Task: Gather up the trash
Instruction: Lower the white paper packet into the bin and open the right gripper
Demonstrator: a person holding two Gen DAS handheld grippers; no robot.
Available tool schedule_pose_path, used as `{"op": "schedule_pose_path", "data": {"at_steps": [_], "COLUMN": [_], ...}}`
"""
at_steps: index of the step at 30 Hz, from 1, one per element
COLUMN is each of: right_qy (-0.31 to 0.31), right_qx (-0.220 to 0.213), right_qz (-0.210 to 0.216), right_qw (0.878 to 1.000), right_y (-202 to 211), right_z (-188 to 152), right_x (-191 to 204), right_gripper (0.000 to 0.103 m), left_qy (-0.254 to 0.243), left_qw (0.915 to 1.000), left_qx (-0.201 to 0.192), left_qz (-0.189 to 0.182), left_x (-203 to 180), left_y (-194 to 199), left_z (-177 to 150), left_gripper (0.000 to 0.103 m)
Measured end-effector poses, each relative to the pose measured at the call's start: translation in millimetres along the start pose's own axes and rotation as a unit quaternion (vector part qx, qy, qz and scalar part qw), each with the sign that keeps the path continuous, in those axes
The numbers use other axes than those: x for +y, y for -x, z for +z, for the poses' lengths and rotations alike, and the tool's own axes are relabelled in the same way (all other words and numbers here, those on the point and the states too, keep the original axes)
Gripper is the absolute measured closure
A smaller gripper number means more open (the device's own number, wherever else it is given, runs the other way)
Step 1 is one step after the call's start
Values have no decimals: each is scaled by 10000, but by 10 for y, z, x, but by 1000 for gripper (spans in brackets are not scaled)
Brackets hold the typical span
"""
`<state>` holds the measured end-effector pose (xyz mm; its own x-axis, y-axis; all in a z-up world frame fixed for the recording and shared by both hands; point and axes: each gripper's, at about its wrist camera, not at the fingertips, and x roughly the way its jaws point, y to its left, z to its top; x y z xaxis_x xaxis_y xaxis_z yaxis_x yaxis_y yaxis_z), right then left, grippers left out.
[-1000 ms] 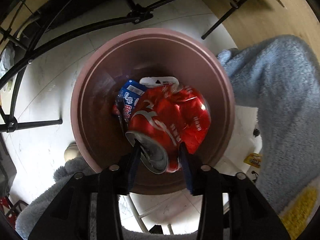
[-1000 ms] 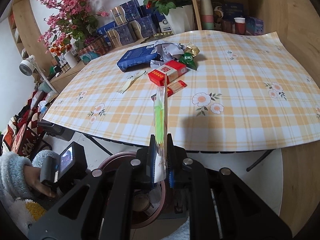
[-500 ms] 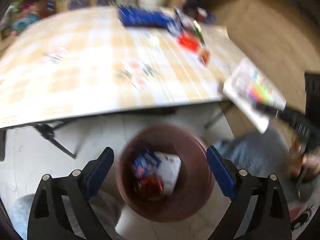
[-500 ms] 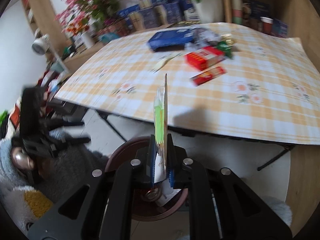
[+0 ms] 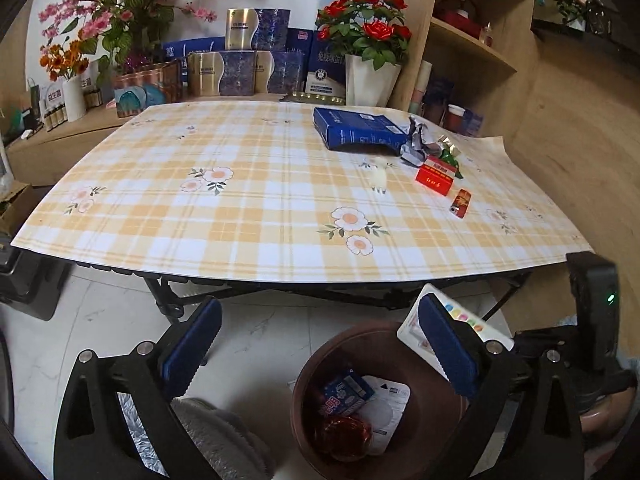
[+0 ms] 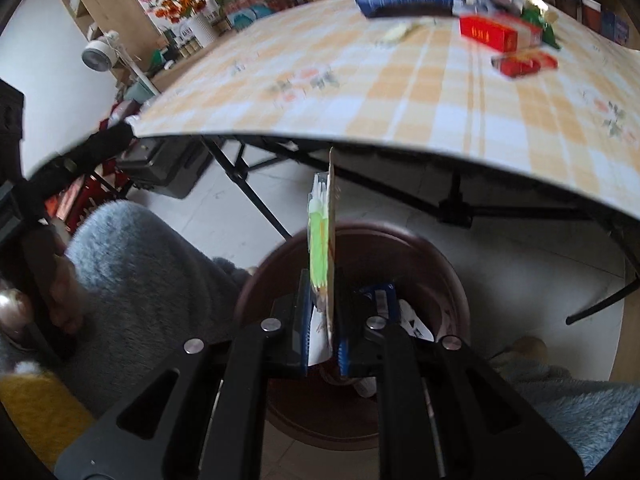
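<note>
A brown bin [image 5: 308,380] stands on the floor in front of the table, with a crushed red can [image 5: 346,434], a blue wrapper [image 5: 344,394] and white packaging inside. My left gripper [image 5: 316,356] is open and empty, above and back from the bin. My right gripper [image 6: 323,326] is shut on a flat blister card [image 6: 322,240] with green items, held edge-on over the bin [image 6: 452,280]. The card also shows in the left wrist view [image 5: 460,318]. On the table lie a red box [image 5: 436,174], a small red packet [image 5: 460,203], crumpled foil [image 5: 416,140] and a blue box [image 5: 358,132].
The checked tablecloth [image 5: 260,200] overhangs black folding legs [image 5: 168,300]. Flowers, boxes and a white vase [image 5: 370,80] line the back. Wooden shelves [image 5: 472,40] stand at right. A grey fuzzy sleeve [image 6: 132,256] is at left of the bin.
My left gripper let go of the red can into the bin, opened and rose to face the table. My right gripper has carried the card down over the bin.
</note>
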<state>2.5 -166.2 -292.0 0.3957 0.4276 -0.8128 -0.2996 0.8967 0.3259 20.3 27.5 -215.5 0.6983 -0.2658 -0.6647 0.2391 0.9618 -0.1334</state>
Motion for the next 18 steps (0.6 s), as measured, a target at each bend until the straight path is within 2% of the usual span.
{"op": "schedule_pose_path", "data": {"at_steps": [8, 18], "right_qy": [-32, -169], "right_qx": [336, 386], "right_qz": [-315, -519], "right_qw": [9989, 9978], "right_y": [-289, -332], "right_z": [-75, -90], "right_x": [-61, -152], "right_gripper": [89, 88], "left_qy": [227, 276], "left_qw": [9997, 9994], "left_qx": [114, 184], "left_qz": [23, 98], "left_x": [63, 93], "left_y": [-93, -112], "left_z": [-20, -35], "left_gripper": [7, 7]}}
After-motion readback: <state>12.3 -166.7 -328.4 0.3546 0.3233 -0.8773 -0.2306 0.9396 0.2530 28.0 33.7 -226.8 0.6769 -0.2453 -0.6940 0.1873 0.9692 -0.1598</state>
